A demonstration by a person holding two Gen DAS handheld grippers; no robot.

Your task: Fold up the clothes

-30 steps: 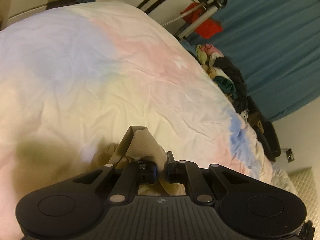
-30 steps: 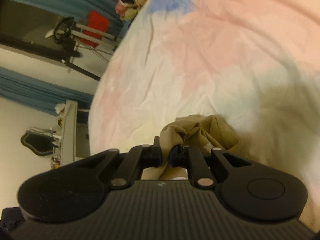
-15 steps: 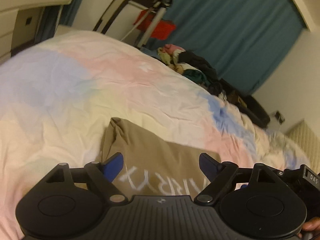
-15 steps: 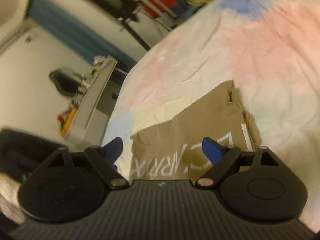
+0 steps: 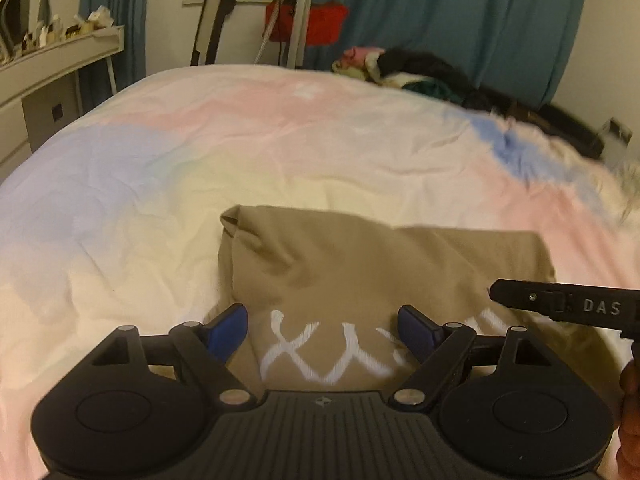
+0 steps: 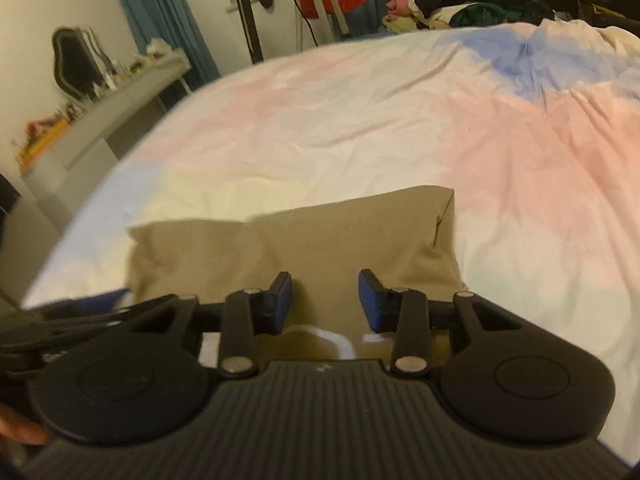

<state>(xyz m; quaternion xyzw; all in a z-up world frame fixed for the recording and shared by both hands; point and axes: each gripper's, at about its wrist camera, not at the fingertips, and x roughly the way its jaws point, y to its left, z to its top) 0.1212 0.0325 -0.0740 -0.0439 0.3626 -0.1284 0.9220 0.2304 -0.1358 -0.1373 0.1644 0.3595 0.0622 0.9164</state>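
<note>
A tan garment [image 5: 360,272] with white lettering lies folded into a rough rectangle on the pastel bedspread [image 5: 200,168]. My left gripper [image 5: 322,330] hovers open over its near edge, blue pads spread wide with nothing between them. In the right wrist view the same tan garment [image 6: 320,240] lies just beyond my right gripper [image 6: 324,300], which is open and empty too. Part of the right tool [image 5: 568,306] pokes in at the right edge of the left wrist view, with a hand below it.
A heap of mixed clothes [image 5: 408,72] sits at the bed's far edge before a teal curtain [image 5: 440,12]. A grey shelf unit [image 6: 100,120] with small items stands left of the bed. A red thing on a stand [image 5: 312,24] is behind.
Both grippers were shut on bunched tan cloth a second ago. They have let go, opened and drawn back, and the garment now lies flat and folded.
</note>
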